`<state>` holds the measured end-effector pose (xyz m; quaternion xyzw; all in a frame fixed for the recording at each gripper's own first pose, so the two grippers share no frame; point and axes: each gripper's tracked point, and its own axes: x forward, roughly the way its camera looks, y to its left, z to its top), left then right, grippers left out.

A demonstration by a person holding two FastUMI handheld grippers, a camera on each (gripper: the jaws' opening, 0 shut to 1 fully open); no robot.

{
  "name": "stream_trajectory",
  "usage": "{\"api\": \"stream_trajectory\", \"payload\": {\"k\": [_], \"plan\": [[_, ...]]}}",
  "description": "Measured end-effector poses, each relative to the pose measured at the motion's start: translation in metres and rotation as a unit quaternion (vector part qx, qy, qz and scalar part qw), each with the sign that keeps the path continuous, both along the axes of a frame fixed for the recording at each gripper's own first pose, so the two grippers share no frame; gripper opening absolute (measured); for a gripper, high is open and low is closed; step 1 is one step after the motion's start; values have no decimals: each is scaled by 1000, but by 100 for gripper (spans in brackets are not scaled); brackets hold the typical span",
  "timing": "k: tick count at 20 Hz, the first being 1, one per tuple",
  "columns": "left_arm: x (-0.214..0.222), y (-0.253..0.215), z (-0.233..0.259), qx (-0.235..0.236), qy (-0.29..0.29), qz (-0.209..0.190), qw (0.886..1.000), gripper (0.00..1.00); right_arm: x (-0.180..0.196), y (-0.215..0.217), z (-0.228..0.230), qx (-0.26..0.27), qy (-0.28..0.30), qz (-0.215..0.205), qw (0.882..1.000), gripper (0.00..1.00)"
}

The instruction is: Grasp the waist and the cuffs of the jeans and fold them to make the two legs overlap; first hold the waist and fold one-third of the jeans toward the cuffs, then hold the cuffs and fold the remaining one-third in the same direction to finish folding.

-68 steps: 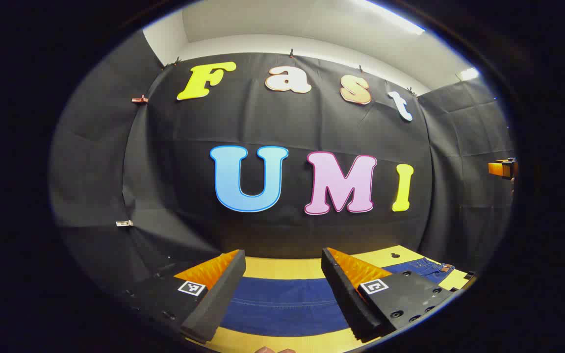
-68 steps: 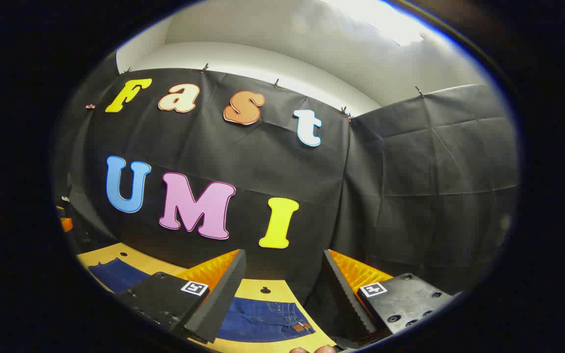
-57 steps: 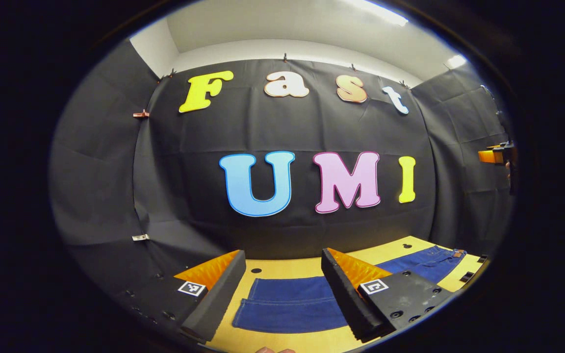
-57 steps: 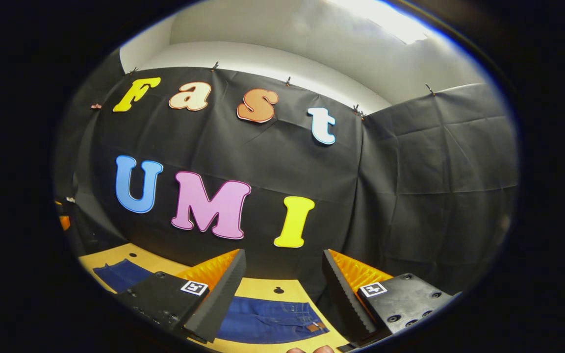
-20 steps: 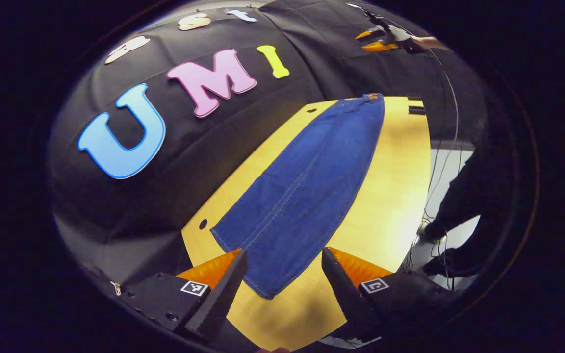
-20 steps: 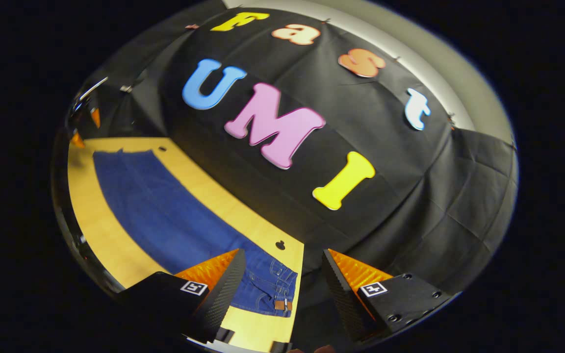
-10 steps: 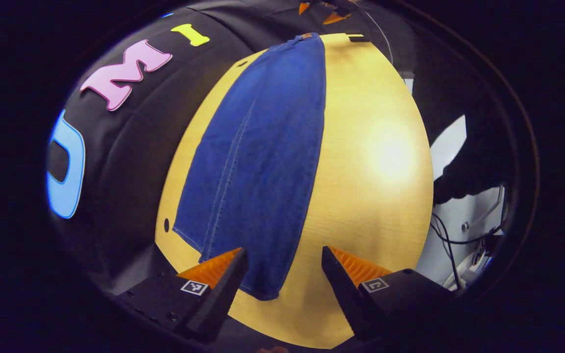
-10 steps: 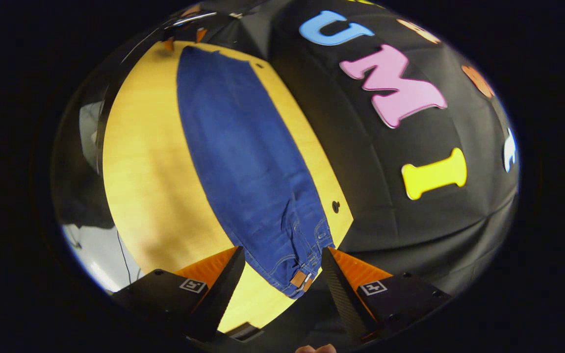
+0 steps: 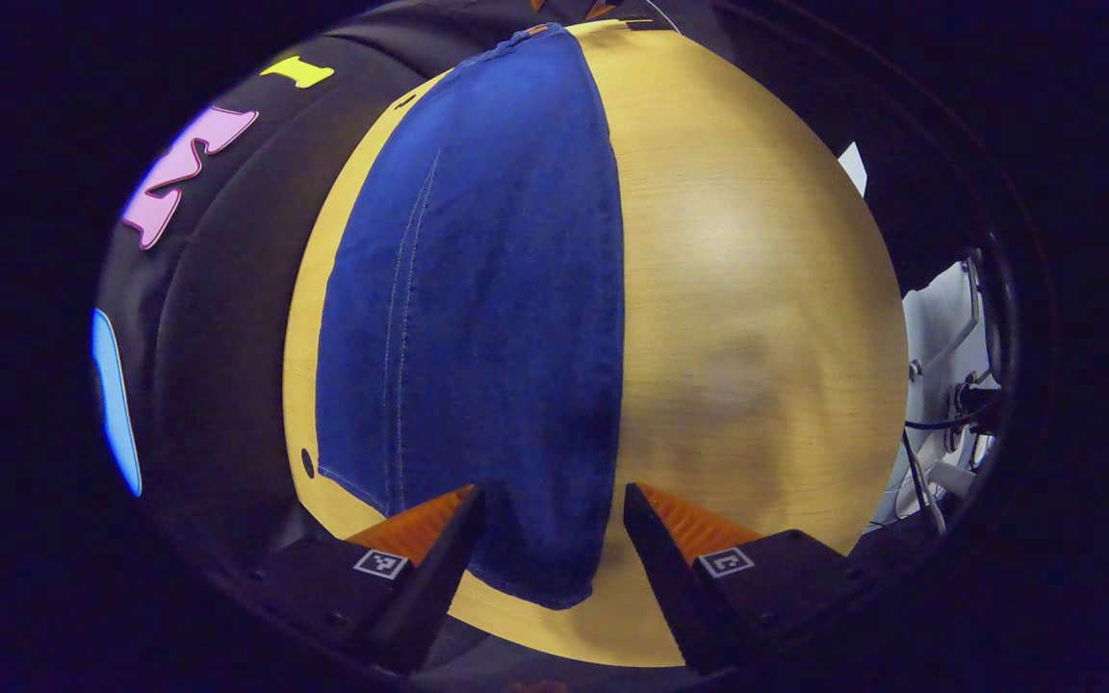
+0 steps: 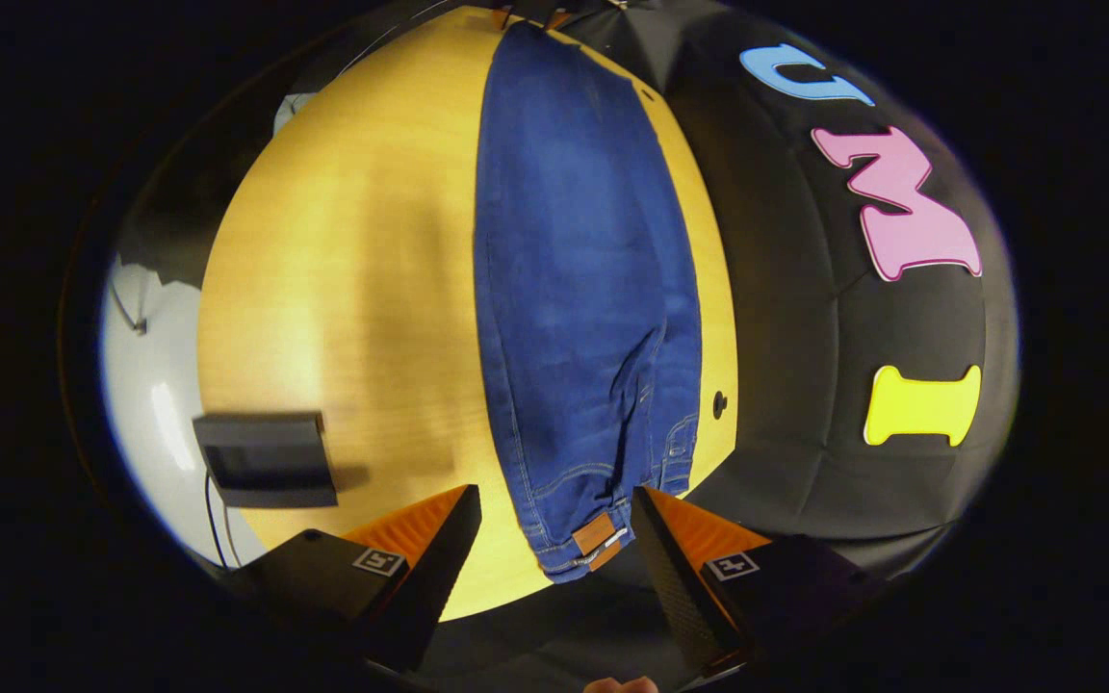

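Blue jeans (image 9: 477, 318) lie flat along the yellow worktop (image 9: 747, 289) — left hand-held gripper (image 9: 547, 539) gapes over the cuffs (image 9: 526, 568), right hand-held gripper (image 10: 554, 544) over the waist (image 10: 583, 539), both empty.

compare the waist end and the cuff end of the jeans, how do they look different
The waist end carries a brown leather patch, pocket stitching and wrinkles; the cuff end is plain, flat denim with one long seam. The waist end lies between the right hand-held gripper fingers, the cuff end between the left hand-held gripper fingers. Both lie flat on the yellow table, ungrasped.
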<state>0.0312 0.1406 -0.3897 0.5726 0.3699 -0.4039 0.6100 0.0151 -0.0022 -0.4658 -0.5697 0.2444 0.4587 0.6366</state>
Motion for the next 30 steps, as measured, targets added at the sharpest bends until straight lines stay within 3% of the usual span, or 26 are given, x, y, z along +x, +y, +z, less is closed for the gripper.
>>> {"api": "stream_trajectory", "payload": {"k": [6, 10, 13, 17, 18, 19, 20, 22, 24, 26, 30], "plan": [[1, 5, 0, 22, 13, -28, 999, 94, 17, -13, -47, -51, 15, 35, 998, 97], [-1, 7, -3, 21, 10, -7, 1000, 93, 26, -17, -50, -56, 9, 58, 997, 95], [1, 8, -5, 18, 8, -2, 1000, 93, 44, -6, -53, -68, -28, 79, 994, 92], [4, 8, -6, 13, -10, 3, 1000, 93, 57, -1, -63, -61, -31, 53, 996, 89], [3, 8, -7, 10, -14, 9, 1000, 93, 56, -3, -69, -65, -13, 37, 997, 82], [3, 8, -8, 8, -15, 18, 1000, 93, 55, -4, -74, -67, 0, 21, 998, 68], [0, 8, -11, 6, -7, 30, 1000, 89, 56, -5, -75, -66, 13, 6, 998, 53], [-10, 7, -15, -2, 11, 39, 999, 61, 56, -5, -83, -59, 42, -33, 997, 30], [-15, 7, -18, -11, 15, 39, 999, 33, 60, -6, -80, -49, 65, -80, 993, 17], [-19, 9, -19, -22, 14, 58, 998, 10, 62, -7, -75, -38, 88, -137, 986, 17], [-18, 5, -8, -67, 37, 118, 990, 6, 69, -4, -56, -12, 94, -187, 978, 17]]}}
